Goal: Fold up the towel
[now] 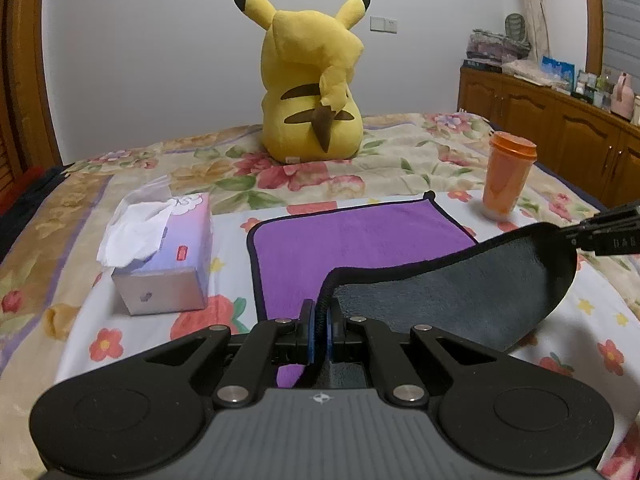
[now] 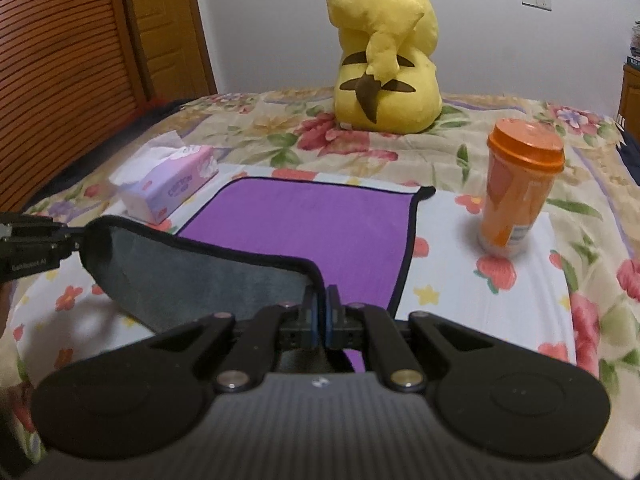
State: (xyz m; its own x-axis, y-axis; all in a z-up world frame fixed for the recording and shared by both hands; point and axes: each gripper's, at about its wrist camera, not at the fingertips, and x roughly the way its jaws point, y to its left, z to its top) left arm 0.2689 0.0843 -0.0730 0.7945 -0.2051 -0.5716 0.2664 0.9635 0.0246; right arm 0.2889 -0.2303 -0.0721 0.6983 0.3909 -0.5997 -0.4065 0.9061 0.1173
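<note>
A towel, purple on top and grey underneath with a black hem, lies on the flowered bed [image 1: 360, 236] [image 2: 312, 224]. Its near edge is lifted off the bed, grey side facing me. My left gripper [image 1: 321, 320] is shut on the towel's near left corner. My right gripper [image 2: 322, 312] is shut on the near right corner. The right gripper's fingers [image 1: 600, 232] show at the right of the left wrist view, and the left gripper's fingers [image 2: 40, 240] at the left of the right wrist view. The far half stays flat.
A tissue box [image 1: 164, 256] [image 2: 168, 184] sits left of the towel. An orange lidded cup [image 1: 506, 176] [image 2: 516, 188] stands to its right. A yellow plush toy [image 1: 312, 80] [image 2: 384, 52] sits behind. Wooden cabinets [image 1: 560, 128] line the right wall.
</note>
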